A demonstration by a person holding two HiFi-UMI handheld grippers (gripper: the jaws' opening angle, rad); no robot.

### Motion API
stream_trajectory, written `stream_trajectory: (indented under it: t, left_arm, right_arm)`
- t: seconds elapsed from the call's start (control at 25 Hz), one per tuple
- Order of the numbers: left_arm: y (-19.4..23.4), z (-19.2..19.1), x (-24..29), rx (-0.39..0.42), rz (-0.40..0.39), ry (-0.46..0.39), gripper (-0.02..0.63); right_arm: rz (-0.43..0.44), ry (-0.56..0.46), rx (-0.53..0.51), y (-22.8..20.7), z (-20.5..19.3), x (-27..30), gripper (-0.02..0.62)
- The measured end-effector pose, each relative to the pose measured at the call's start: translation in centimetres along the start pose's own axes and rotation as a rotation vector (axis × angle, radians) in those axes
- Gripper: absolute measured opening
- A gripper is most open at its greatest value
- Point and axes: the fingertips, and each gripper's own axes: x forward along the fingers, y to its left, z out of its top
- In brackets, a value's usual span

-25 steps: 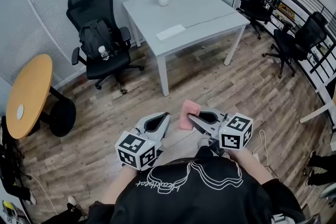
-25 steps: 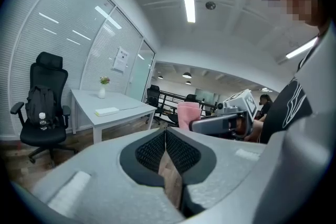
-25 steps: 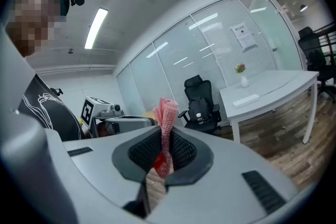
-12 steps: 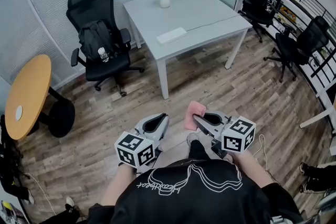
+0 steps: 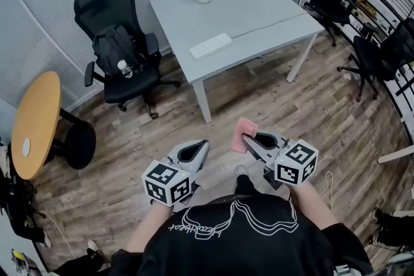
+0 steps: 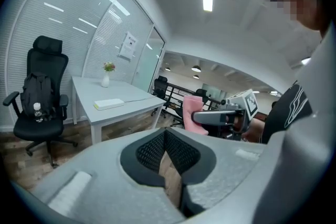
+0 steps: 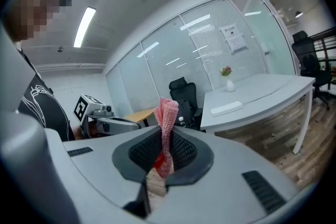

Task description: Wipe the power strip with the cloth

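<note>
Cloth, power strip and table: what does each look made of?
Cloth: pink knitted or terry fabric, matte. A ribbed, nubby weave shows, and it bunches in soft folds.
Power strip: likely white plastic with a smooth face, though it is too small to be sure.
Table: pale grey top and legs with an even matte surface, probably laminate or painted board. No grain shows.

The cloth [image 7: 167,113] is pink, fuzzy and rough. The right hand-held gripper [image 7: 164,147] is matt grey plastic with black ribbed pads [image 7: 184,150]. The table [image 5: 259,6] is smooth, matt grey. On it, the power strip [image 5: 211,46] is smooth white plastic. Under the table, the floor [image 5: 310,100] is brown wood.
</note>
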Motion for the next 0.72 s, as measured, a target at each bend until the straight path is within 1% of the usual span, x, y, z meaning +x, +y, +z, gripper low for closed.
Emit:
stream_trajectory:
  t: [0.12, 0.2, 0.28, 0.36, 0.48, 0.56, 0.72]
  left_arm:
    - [2.2, 1.8, 4.2, -0.057, 0.015, -0.012, 0.012]
    - [3.6, 3.1, 7.0, -0.072, 0.033, -0.021, 0.012]
    - [5.0, 4.6, 9.7, -0.075, 0.048, -0.033, 0.012]
    - [6.2, 5.7, 12.5, -0.073, 0.063, -0.031, 0.012]
    - [7.9, 6.9, 16.1, -0.063, 0.105, -0.002, 0.012]
    - [9.0, 8.0, 17.8, -0.058, 0.133, -0.002, 0.012]
    - [10.1, 9.7, 19.8, -0.073, 0.142, -0.015, 0.012]
  right_arm:
    - [0.009, -0.007, -0.023, -4.7, 2.0, 1.5, 0.032]
    - [0.022, -0.012, -0.059, -7.5, 3.3, 2.6, 0.032]
    - [0.050, 0.003, -0.082, -10.1, 4.2, 3.7, 0.032]
    - [0.089, 0.025, -0.064, -12.6, 5.0, 4.6, 0.034]
    - [0.145, 0.033, 0.000, -15.9, 6.4, 5.1, 0.034]
    - [0.151, 0.035, 0.019, -18.1, 7.5, 5.5, 0.034]
    - [0.151, 0.038, 0.035, -21.4, 8.9, 6.5, 0.031]
